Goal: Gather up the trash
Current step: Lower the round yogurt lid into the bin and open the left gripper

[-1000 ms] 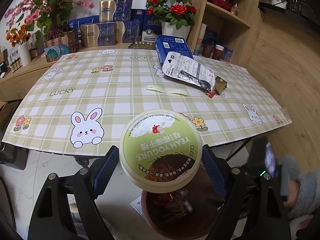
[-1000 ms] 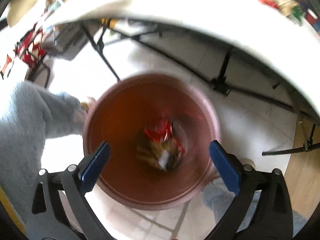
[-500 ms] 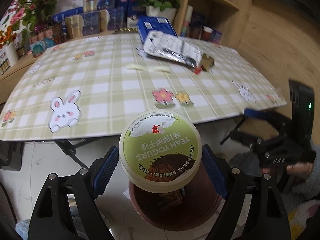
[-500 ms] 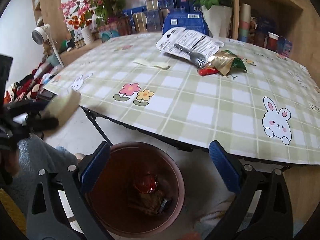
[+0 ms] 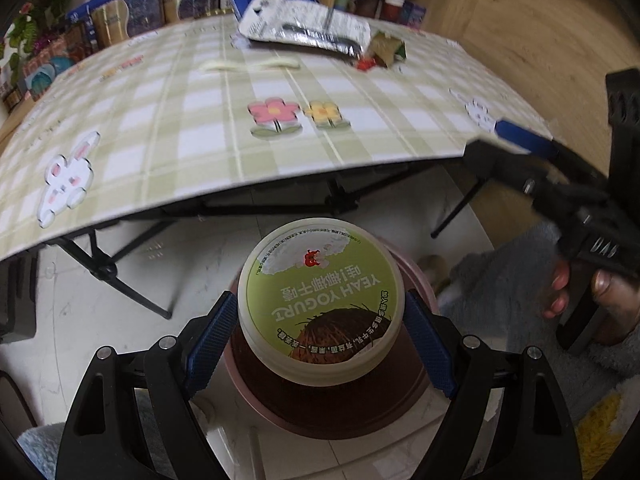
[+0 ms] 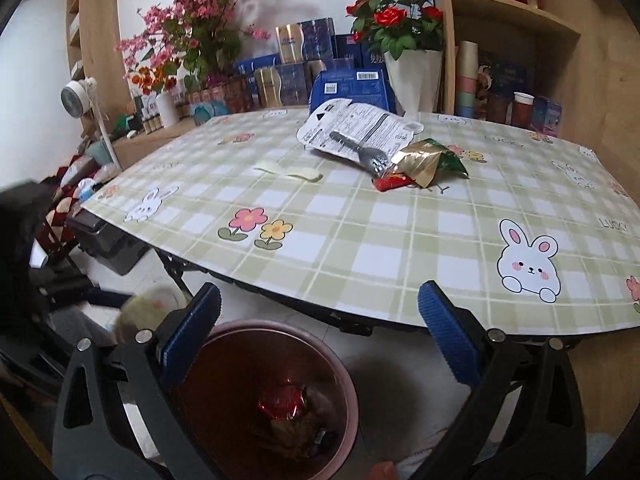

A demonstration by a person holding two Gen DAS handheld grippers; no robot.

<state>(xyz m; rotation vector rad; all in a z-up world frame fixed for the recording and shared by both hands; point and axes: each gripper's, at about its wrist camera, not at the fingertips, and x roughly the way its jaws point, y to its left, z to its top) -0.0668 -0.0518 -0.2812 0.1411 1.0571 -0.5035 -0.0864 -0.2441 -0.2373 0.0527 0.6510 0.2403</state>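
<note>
My left gripper (image 5: 320,344) is shut on a green-lidded yogurt cup (image 5: 320,300) and holds it above a brown trash bin (image 5: 320,412) on the floor. My right gripper (image 6: 320,336) is open and empty, above the bin (image 6: 276,400), which holds red wrappers (image 6: 280,400). On the checked table (image 6: 400,248) lie a white pouch (image 6: 356,128), a gold-green wrapper (image 6: 428,162), a small red wrapper (image 6: 394,182) and a pale strip (image 6: 288,172). The right gripper also shows in the left wrist view (image 5: 560,176).
Blue boxes (image 6: 348,84), flower vases (image 6: 412,72) and a wooden shelf (image 6: 512,40) with cups stand behind the table. Folding table legs (image 5: 120,280) cross the white floor under the table. A fan (image 6: 80,96) stands at the left.
My left gripper has dropped below the table edge with the yogurt cup, over the bin. My right gripper has tilted up from the bin toward the table top.
</note>
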